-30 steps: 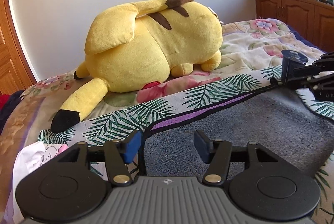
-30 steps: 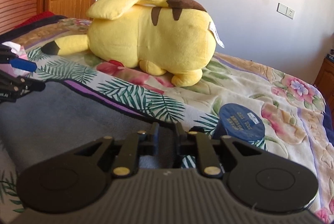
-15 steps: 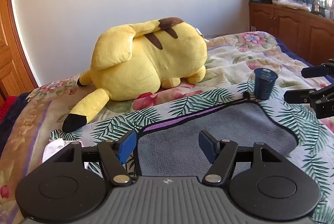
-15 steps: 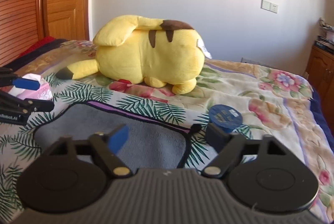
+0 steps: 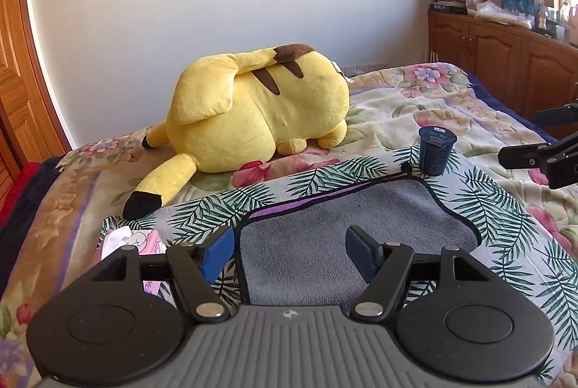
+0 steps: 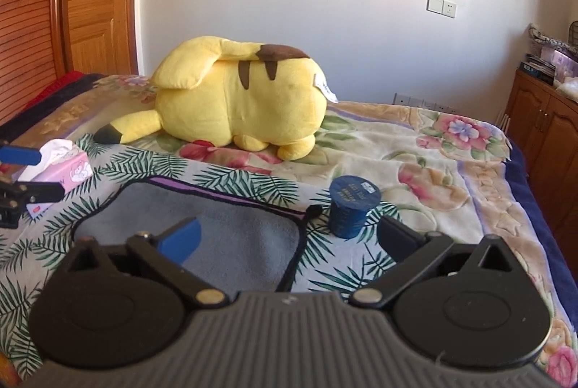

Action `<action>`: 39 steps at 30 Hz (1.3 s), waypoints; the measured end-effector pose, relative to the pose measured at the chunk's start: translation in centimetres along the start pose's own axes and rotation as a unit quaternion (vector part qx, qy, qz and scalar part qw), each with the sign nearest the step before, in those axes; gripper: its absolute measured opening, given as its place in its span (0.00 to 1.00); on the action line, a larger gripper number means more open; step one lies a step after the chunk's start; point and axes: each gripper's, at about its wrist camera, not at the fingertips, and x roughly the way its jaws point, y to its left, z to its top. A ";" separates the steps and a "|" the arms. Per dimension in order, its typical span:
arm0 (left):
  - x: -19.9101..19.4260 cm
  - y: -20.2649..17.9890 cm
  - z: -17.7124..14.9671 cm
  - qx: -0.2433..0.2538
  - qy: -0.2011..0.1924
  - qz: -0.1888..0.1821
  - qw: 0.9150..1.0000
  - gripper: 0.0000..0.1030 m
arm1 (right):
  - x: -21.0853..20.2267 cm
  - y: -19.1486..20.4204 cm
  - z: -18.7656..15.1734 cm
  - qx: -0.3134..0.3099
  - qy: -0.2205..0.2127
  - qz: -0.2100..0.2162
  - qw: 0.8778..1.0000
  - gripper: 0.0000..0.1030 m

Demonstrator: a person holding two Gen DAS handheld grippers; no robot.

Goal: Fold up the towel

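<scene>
A grey towel with a dark border and a purple stripe lies folded flat on a palm-leaf cloth on the bed. It also shows in the right wrist view. My left gripper is open and empty, raised above the towel's near left part. My right gripper is open and empty above the towel's near right corner. The right gripper shows at the right edge of the left wrist view. The left gripper shows at the left edge of the right wrist view.
A large yellow plush toy lies behind the towel. A dark blue cup stands at the towel's far right corner. A pink tissue pack lies left of the towel. Wooden cabinets stand at the right.
My right gripper opened and let go of the towel. Both grippers rose and drew back from the towel, which now lies flat.
</scene>
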 end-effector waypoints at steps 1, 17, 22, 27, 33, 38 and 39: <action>-0.2 0.0 0.0 0.000 0.000 0.000 1.000 0.49 | -0.3 0.0 0.0 0.000 0.000 -0.002 1.000 1.00; -5.2 -0.4 -0.3 -0.003 -0.003 -0.008 1.000 0.49 | -4.1 1.1 0.1 -0.006 0.002 -0.013 1.000 1.00; -7.2 -0.3 -0.4 -0.007 -0.005 -0.008 1.000 0.50 | -5.7 1.5 0.0 -0.002 -0.001 -0.015 1.000 1.00; -9.2 -0.5 -0.5 -0.005 -0.008 -0.008 1.000 0.51 | -7.3 1.6 0.2 0.010 0.000 -0.014 1.000 1.00; -11.7 -0.5 -0.4 -0.003 -0.021 -0.011 1.000 0.52 | -9.2 1.6 0.7 0.022 -0.003 -0.015 1.000 1.00; -13.2 -0.4 -0.6 -0.006 -0.024 -0.011 1.000 0.52 | -10.6 1.5 1.2 0.026 -0.010 -0.016 0.999 1.00; -13.4 -0.5 -0.7 -0.008 -0.024 -0.011 1.000 0.52 | -10.8 1.6 1.3 0.024 -0.011 -0.018 0.999 1.00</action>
